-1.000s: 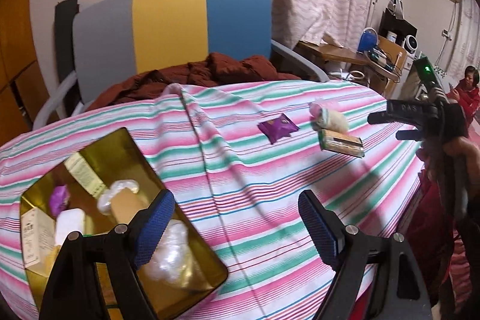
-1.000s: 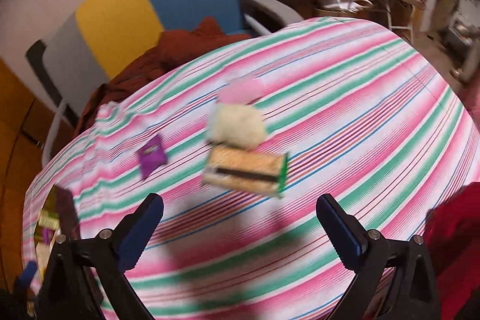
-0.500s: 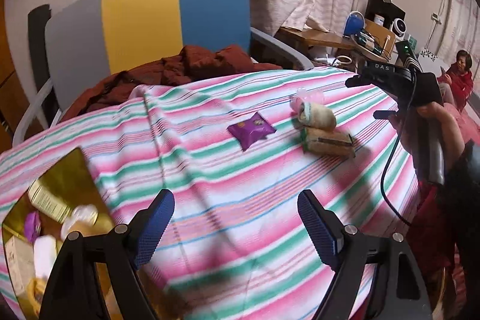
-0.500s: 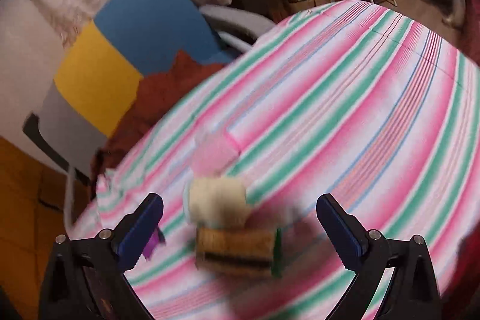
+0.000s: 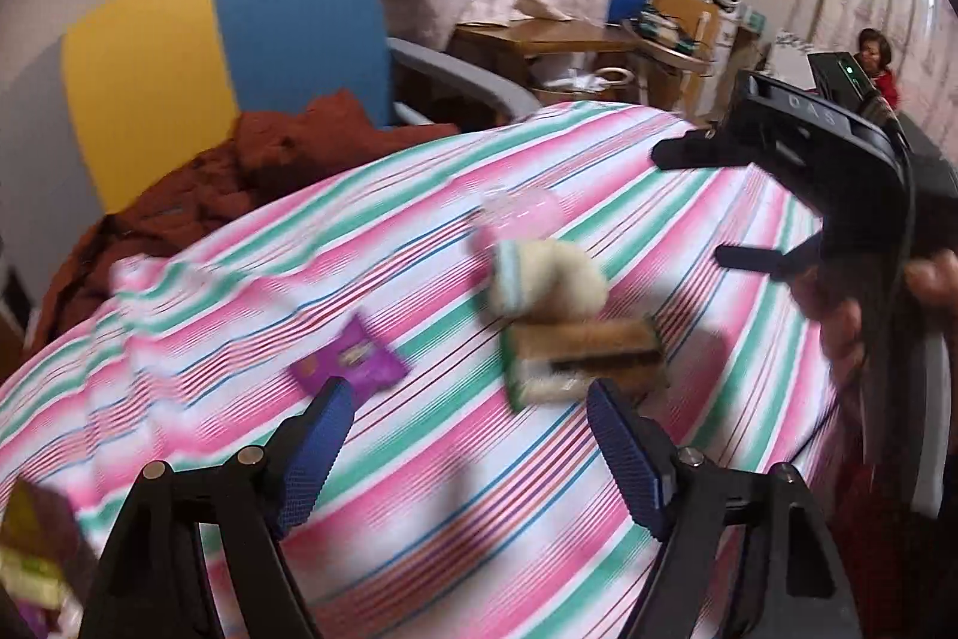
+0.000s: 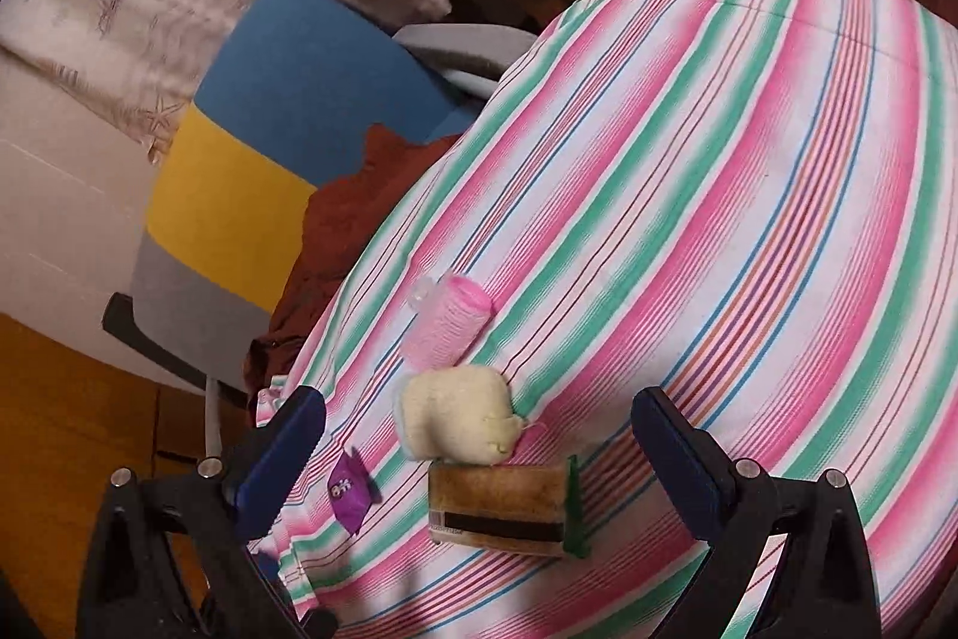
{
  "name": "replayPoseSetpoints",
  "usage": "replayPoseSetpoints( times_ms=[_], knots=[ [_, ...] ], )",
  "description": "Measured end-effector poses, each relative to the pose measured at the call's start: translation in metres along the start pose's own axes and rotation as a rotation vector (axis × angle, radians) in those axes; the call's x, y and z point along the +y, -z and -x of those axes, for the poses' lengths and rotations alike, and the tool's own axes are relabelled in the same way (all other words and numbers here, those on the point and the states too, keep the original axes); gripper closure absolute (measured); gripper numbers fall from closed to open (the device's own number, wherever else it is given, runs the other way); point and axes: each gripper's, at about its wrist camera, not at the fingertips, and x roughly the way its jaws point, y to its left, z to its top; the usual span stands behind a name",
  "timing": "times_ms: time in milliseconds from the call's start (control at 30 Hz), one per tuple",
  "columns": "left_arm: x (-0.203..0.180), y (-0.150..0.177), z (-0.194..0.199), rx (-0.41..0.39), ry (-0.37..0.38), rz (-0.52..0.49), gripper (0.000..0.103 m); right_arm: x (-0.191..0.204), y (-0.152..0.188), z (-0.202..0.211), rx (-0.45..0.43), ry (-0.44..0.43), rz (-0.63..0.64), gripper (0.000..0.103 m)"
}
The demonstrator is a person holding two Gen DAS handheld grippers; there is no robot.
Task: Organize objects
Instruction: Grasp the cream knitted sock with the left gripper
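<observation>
Purple packet [image 5: 350,362] lies beside the left claw's [image 5: 470,435] fingertip [image 5: 326,414]

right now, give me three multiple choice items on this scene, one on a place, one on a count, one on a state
1. In the right wrist view, where is the cream pad relative to the pink roller?
A. on the chair
B. between the roller and the brown box
C. inside a tin

2. How many purple packets lie on the cloth?
A. one
B. two
C. three

3. How is the right gripper?
A. shut on the box
B. shut, empty
C. open

Answers:
1 B, the three sit in a row.
2 A, only one shows.
3 C, its fingers stand wide apart, holding nothing.
</observation>
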Motion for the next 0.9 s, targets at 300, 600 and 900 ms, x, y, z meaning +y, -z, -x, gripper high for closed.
replayPoseSetpoints(
  times_ms=[300,600,900],
  knots=[
    [-0.022,-0.036,-0.060,0.058,0.046,-0.043,0.018,-0.006,-0.002,0.008,-0.018,-0.021,-0.018,0.000],
    [-0.035,-0.058,-0.108,0.104,0.061,-0.020,0.012,-0.016,-0.006,0.011,-0.025,-0.037,-0.073,0.000],
    [-0.032,-0.059,-0.130,0.123,0.095,0.009,0.032,-0.016,-0.006,0.004,-0.003,-0.007,-0.063,0.000]
  ],
)
